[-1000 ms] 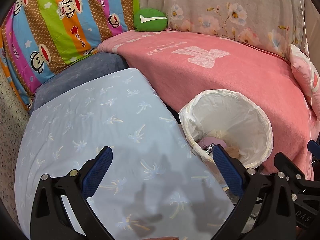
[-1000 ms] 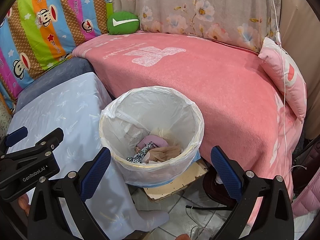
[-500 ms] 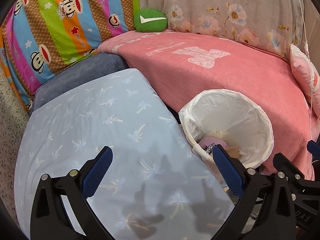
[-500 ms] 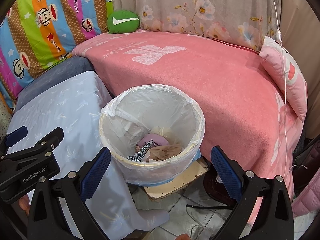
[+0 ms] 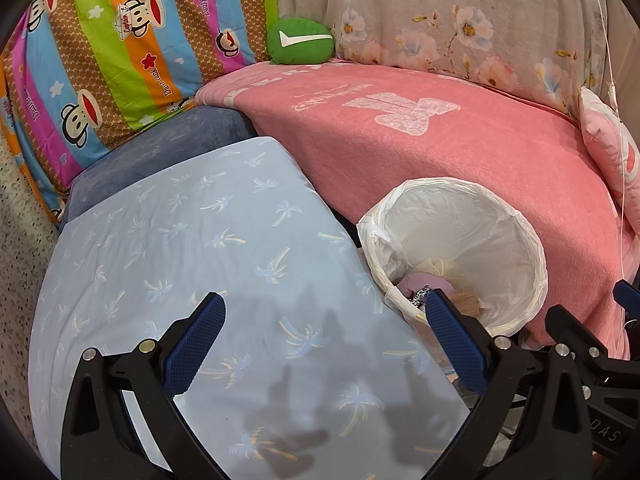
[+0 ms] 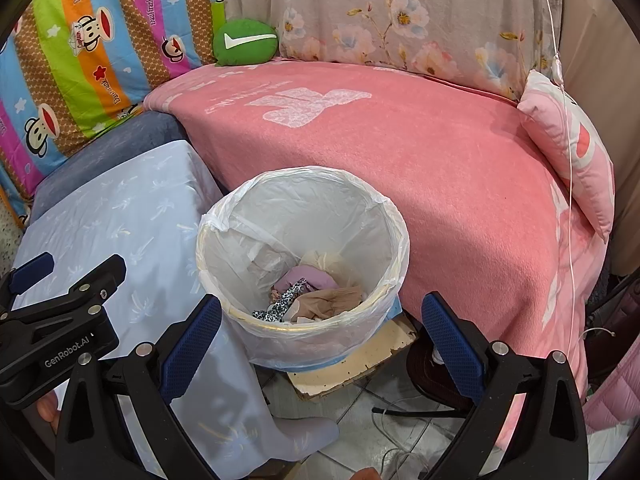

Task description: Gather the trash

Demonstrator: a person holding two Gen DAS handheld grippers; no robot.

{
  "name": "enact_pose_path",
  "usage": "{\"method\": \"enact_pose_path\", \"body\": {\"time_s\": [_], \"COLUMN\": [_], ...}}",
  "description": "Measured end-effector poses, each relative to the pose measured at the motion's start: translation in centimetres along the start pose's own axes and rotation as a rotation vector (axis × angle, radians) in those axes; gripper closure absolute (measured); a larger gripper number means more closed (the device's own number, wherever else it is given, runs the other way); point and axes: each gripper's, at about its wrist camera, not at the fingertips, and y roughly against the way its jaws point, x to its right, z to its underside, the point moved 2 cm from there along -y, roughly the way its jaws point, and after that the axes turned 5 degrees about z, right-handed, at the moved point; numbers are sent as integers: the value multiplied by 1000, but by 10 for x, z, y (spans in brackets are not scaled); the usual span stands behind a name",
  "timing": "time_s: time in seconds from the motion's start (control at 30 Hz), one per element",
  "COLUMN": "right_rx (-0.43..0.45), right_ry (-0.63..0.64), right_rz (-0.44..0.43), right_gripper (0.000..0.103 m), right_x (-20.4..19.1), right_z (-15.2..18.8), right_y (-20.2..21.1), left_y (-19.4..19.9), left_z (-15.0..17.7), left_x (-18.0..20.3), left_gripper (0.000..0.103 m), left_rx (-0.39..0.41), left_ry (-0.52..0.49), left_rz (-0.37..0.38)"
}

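Left wrist view: left gripper [image 5: 324, 322] spread wide, empty, above pale-blue cover [image 5: 192, 248]; lined bin [image 5: 532, 256] at 3 o'clock.
Right wrist view: right gripper [image 6: 320, 322] wide, empty; bin at 12 o'clock holds crumpled trash [image 6: 308, 294].

Bright, even indoor light; sharp focus. Soft gripper shadows fall on the near pale-blue sheet [image 5: 224, 264]. Fisheye distortion bends the pink blanket [image 6: 440, 168]; corners are vignetted black.
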Motion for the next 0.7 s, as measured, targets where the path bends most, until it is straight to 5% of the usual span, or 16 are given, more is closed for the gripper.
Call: {"method": "enact_pose_path", "body": {"time_s": [0.7], "right_rx": [-11], "right_ry": [-8], "right_rz": [2], "right_gripper": [5], "right_x": [5], "right_z": [-2], "right_y": [-6], "left_y": [-6], "left_z": [3], "left_x": [-4], "left_gripper": [7], "left_rx": [-25], "left_ry": [-6], "left_rz": [2]}}
